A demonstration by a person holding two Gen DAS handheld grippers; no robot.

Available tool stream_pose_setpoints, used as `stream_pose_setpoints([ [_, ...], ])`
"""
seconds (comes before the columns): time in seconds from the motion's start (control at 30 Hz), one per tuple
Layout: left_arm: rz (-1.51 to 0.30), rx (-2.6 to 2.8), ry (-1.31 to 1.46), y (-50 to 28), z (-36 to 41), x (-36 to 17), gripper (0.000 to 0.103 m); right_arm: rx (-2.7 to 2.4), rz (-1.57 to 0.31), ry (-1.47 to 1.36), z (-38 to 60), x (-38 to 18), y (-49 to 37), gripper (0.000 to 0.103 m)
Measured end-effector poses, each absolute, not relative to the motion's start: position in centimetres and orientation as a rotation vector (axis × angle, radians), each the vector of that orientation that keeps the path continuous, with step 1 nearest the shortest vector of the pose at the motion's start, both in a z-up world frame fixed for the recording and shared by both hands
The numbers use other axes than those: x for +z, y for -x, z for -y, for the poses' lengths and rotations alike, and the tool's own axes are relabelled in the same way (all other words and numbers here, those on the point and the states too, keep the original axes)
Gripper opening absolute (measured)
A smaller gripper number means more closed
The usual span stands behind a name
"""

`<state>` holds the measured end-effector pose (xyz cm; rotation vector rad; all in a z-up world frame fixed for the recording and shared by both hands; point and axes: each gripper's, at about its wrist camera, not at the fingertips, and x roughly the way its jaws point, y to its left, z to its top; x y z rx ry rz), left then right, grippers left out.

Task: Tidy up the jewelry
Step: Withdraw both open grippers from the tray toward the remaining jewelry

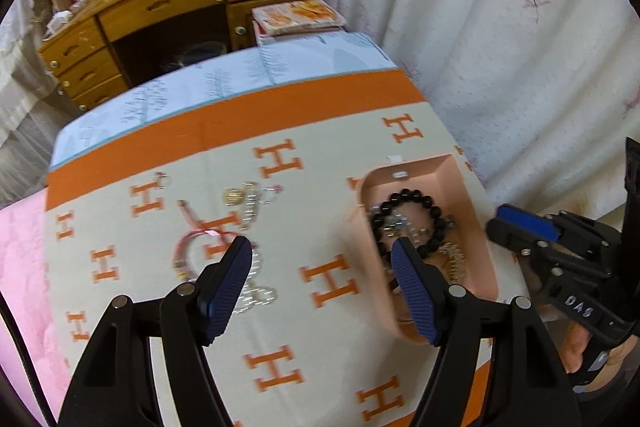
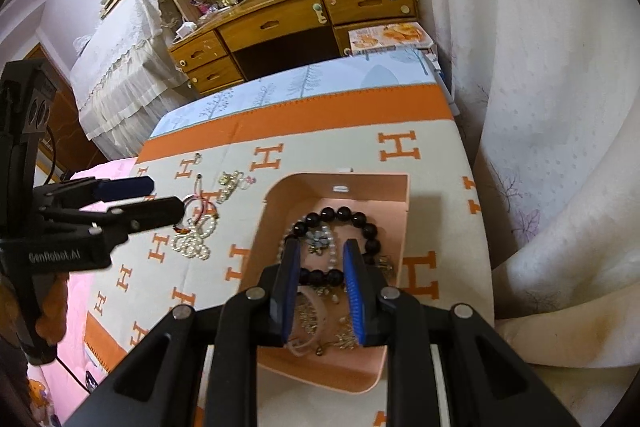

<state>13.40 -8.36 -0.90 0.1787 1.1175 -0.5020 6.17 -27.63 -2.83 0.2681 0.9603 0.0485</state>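
Note:
A pink open box (image 1: 452, 179) (image 2: 360, 187) sits on the H-patterned cloth (image 1: 320, 347) and holds a black bead bracelet (image 1: 412, 195) (image 2: 344, 214) with several tangled chains. Left of it lie a pearl necklace (image 1: 256, 297) (image 2: 192, 243), a red cord bracelet (image 1: 188, 243) (image 2: 204, 205) and a gold piece (image 1: 234, 195) (image 2: 228, 183). My left gripper (image 1: 320, 247) (image 2: 168, 195) hangs open and empty above the cloth, between the loose pieces and the box. My right gripper (image 2: 322, 247) (image 1: 494, 221) hovers over the box with a narrow gap and nothing visibly pinched.
A wooden desk with drawers (image 1: 160, 3) (image 2: 280, 23) stands beyond the bed's far end, with a stack of magazines (image 1: 296, 15) beside it. White curtains (image 1: 520, 27) hang close along the right. A pink quilt (image 1: 20, 267) lies to the left of the cloth.

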Motion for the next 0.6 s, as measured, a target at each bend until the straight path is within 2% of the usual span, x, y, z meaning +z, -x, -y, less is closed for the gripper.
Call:
stream_pose_setpoints([
  [0.4,-1.031,-0.401,-0.197,-11.5,1.1,4.3,0.071,0.127,-0.881,-0.173,22.9,3.0,-4.7,0.022],
  [0.53,-0.99,-0.369,-0.206,-11.0,-0.9,6.2,0.077,0.166,-0.877,-0.139,20.6,4.6,-5.3,0.022],
  [0.6,-0.968,-0.36,-0.207,-11.0,-1.7,6.9,0.08,0.187,-0.885,-0.129,19.4,4.9,-5.8,0.026],
])
